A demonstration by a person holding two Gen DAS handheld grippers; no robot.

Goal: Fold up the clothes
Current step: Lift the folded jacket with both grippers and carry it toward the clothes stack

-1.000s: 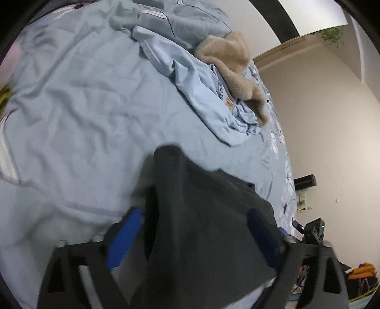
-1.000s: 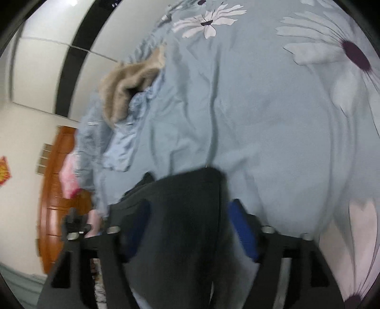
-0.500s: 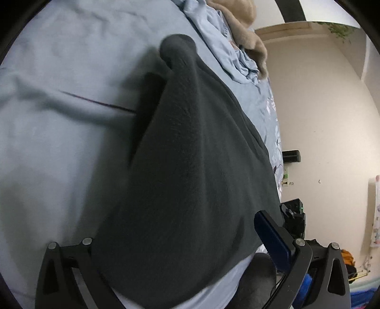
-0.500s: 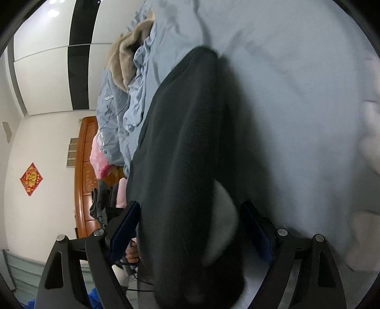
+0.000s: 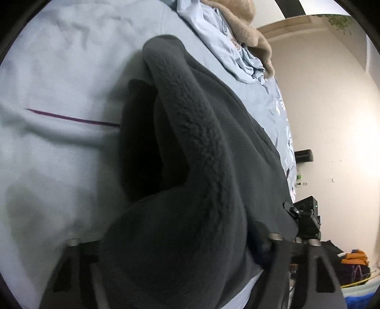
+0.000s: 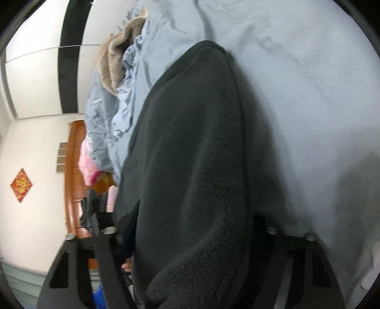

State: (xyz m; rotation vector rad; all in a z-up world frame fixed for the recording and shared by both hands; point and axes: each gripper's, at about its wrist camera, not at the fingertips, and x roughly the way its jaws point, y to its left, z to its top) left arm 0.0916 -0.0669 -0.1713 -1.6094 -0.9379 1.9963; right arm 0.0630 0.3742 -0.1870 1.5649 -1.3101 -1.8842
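Both claws, left and right, are closing around the dark fleece; grip the edges evenly before lifting it off the bed.

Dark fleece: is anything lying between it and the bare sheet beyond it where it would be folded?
Nothing visible. The dark fleece lies between both grippers' closing jaws, left gripper and right gripper. The sheet beside and beyond it is bare; the pale blue clothes and tan fleece lie farther off.

Both hand-held grippers have lowered the dark fleece onto the bed, jaws closing.
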